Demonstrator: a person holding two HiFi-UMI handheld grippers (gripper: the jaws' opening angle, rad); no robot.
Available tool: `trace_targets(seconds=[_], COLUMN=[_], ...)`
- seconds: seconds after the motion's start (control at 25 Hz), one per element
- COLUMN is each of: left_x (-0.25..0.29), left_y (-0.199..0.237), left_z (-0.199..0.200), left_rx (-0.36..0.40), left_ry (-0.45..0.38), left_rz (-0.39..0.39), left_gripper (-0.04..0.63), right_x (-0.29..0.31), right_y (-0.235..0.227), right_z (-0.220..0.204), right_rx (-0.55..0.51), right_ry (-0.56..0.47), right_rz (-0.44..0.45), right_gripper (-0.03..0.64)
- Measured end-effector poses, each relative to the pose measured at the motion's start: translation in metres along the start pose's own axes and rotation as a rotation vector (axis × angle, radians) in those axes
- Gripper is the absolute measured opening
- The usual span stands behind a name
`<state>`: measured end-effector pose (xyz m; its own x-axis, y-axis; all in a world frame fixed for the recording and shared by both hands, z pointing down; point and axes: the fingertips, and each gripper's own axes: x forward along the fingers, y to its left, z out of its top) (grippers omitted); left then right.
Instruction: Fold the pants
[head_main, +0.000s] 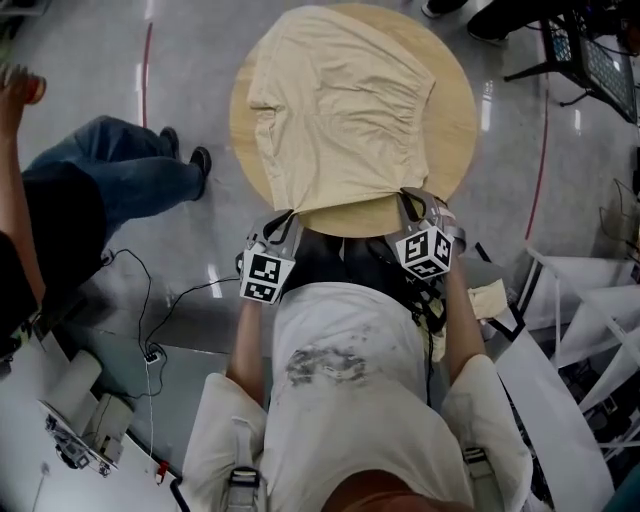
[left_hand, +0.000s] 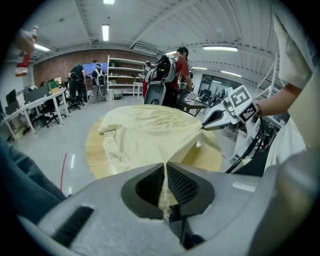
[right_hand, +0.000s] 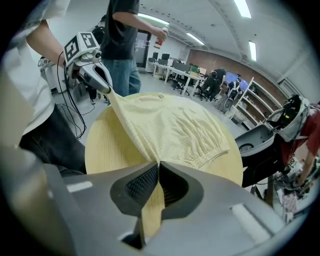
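head view | crinkled cream cloth pants (head_main: 330, 110) (gathered waistband (head_main: 416, 110)) | round pale-wood table (head_main: 455, 135)

Overhead plus two low views, shared table (head_main: 456, 118)

We wear a white short-sleeved shirt (head_main: 350, 400) with a smudged grey print on the chest, and dark trousers (head_main: 330, 258). Grey straps (head_main: 243, 478) with buckles run over both shoulders, and a dark cable (head_main: 431, 330) hangs at our right side. The left gripper (left_hand: 165, 167) and right gripper (right_hand: 158, 165) have smooth grey bodies and dark ribbed pads (left_hand: 182, 186). Each carries a white cube (head_main: 266, 277) printed with black square markers.
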<state>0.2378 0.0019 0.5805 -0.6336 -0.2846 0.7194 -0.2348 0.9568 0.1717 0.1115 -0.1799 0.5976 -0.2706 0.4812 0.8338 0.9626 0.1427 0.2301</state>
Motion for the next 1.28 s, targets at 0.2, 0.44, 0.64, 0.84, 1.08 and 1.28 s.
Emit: trace_targets(seconds=[0.2,0.44,0.64,0.84,1.08,1.28], left_x=[-0.003,-0.001,-0.003,-0.006,-0.008,-0.007], left_y=[0.01,0.017,0.029,0.039,0.046,0.065], left_z=[0.019,0.038,0.058,0.082,0.104,0.12], left_rx=[-0.018,-0.051,-0.058,-0.054,-0.027,0.004], left_ry=[-0.008,-0.013,-0.026,-0.057,-0.08,-0.106], left_rz=[0.024,0.07,0.128,0.182,0.185,0.162], left_gripper=[0.023,0.023,0.023,0.023,0.023,0.023], right_x=[-0.003,-0.005,-0.004,-0.004,-0.01,-0.008], right_y=[-0.013,-0.033,-0.053,-0.065,-0.077,-0.088], right_z=[0.014,0.027,0.042,0.053,0.061,0.077], right_rx=[0.022,0.024,0.024,0.008,0.017,0.022], right_ry=[-0.036,-0.092,-0.138,-0.173,-0.194,-0.191], right_rz=[0.002,0.007,0.001,-0.007,-0.035,-0.079], right_gripper=[0.02,0.02,0.02,0.02,0.02,0.02])
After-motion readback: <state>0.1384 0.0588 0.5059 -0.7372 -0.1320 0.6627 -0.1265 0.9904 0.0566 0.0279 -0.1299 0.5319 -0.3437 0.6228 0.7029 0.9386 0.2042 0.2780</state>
